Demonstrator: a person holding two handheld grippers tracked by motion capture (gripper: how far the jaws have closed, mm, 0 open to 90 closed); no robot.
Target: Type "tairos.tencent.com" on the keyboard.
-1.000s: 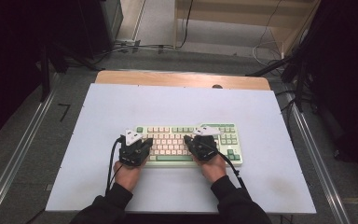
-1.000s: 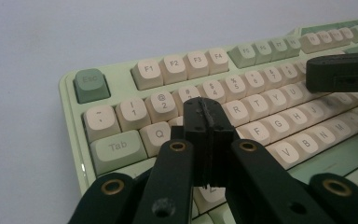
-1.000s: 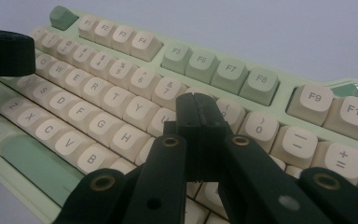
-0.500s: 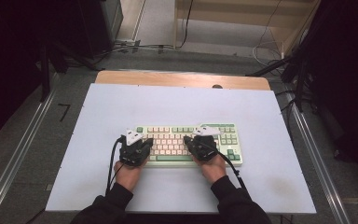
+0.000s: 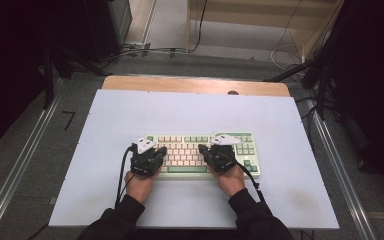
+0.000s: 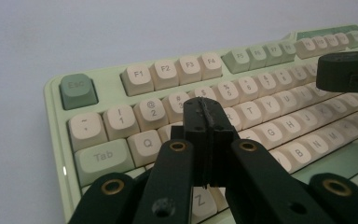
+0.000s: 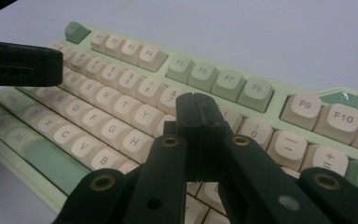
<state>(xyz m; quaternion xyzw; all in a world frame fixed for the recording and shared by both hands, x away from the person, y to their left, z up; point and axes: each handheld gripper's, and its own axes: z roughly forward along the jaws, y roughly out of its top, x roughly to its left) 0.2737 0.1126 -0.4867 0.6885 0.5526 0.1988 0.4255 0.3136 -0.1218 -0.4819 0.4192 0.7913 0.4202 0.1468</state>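
A pale green keyboard (image 5: 190, 145) with cream and green keys lies on the white table (image 5: 195, 110), near the front middle. My left gripper (image 5: 162, 150) hovers over its left end, jaws shut and empty. In the left gripper view its tip (image 6: 205, 106) sits just above the upper letter rows of the keyboard (image 6: 168, 70); whether it touches a key I cannot tell. My right gripper (image 5: 201, 148) is over the middle-right keys, also shut with nothing held. In the right gripper view its tip (image 7: 196, 101) hangs over the number row of the keyboard (image 7: 228, 79). Each gripper view shows the other gripper's tip at its edge.
A wooden strip (image 5: 195, 85) runs along the table's far edge, with a small dark spot (image 5: 233, 92) on it. Metal rails (image 5: 25, 165) flank the table. Cables (image 5: 145, 50) lie on the floor beyond, beside dark equipment.
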